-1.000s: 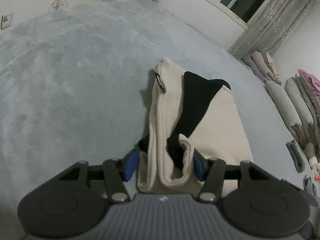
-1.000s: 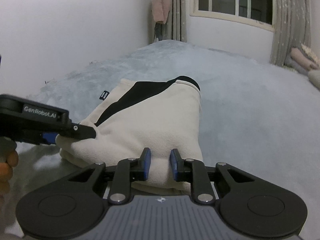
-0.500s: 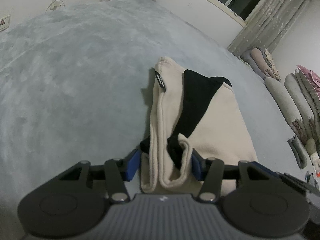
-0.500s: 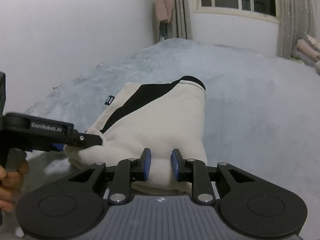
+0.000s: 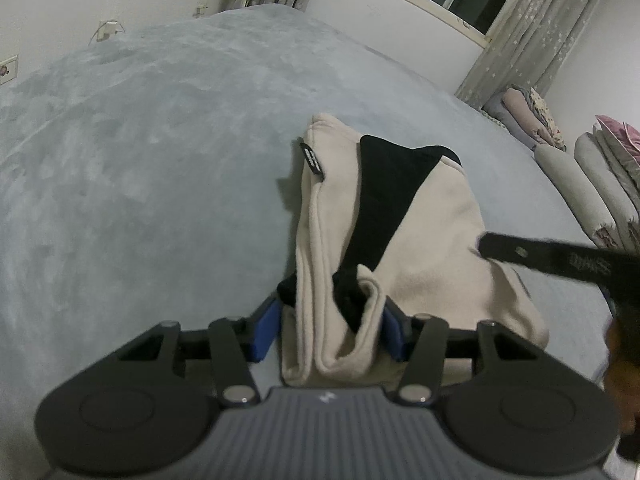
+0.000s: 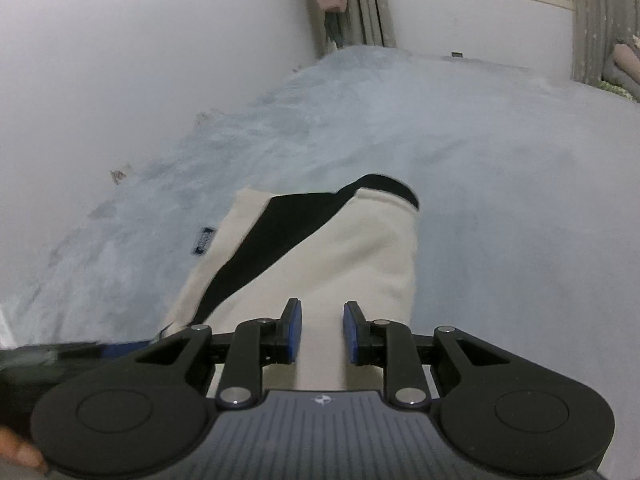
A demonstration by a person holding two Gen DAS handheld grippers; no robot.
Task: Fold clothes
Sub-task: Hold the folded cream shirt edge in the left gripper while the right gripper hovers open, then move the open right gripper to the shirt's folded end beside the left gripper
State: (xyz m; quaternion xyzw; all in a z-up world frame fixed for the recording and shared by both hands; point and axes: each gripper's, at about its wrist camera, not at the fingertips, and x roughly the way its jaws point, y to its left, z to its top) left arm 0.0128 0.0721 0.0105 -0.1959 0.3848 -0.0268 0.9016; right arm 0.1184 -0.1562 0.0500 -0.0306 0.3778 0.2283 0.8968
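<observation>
A cream fleece garment [image 5: 432,232] with a black panel [image 5: 384,196] lies folded lengthways on the grey bed cover [image 5: 140,184]. My left gripper [image 5: 330,334] is shut on the thick near-left fold, both blue pads pressing the bundle. In the right wrist view my right gripper [image 6: 322,330] is shut on the near right edge of the garment [image 6: 352,248], a cream strip pinched between its pads. One of its fingers [image 5: 520,252] reaches in over the garment's right side. The left gripper shows only as a blur at the lower left [image 6: 60,354].
Rolled blankets and pillows [image 5: 592,184] are stacked along the bed's right side. A window with curtains [image 5: 532,28] is at the back, a white wall [image 6: 120,60] on the left. A hand [image 6: 16,456] shows at the lower left corner.
My right gripper has risen and swung left with the garment's edge, and its finger has come into the left wrist view over the cloth. The left gripper has stayed put on its fold.
</observation>
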